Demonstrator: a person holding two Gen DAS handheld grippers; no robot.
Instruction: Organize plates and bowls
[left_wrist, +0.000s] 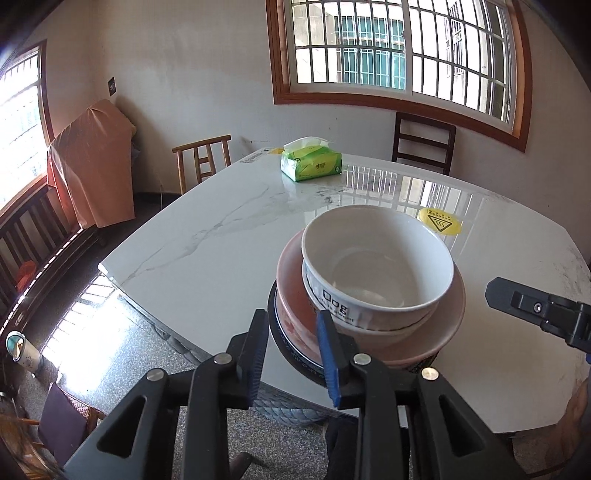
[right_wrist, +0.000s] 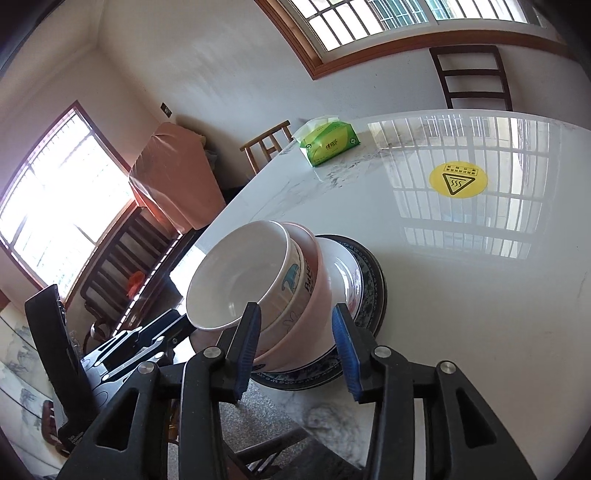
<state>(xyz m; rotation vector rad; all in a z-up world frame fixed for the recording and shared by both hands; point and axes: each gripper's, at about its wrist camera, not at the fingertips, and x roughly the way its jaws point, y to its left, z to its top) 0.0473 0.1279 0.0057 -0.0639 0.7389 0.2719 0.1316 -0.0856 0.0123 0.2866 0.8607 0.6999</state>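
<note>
The stack of bowls (left_wrist: 376, 277), nested on a dark-rimmed plate (right_wrist: 369, 295), sits at the worktop (left_wrist: 221, 240) edge nearest both hand-held grippers. The left hand-held gripper (left_wrist: 291, 354) and right hand-held gripper (right_wrist: 299, 347) are released, holding nothing. A stray nudge could tip the leaning bowls off that edge.

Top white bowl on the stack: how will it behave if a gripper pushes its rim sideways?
The white bowl looks glazed and rigid, so probably slippery and chip-prone. It sits nested but off-centre and tilted in the bowls below, over the pink bowl, so it would likely rock or slide rather than move the stack near the table edge.
</note>
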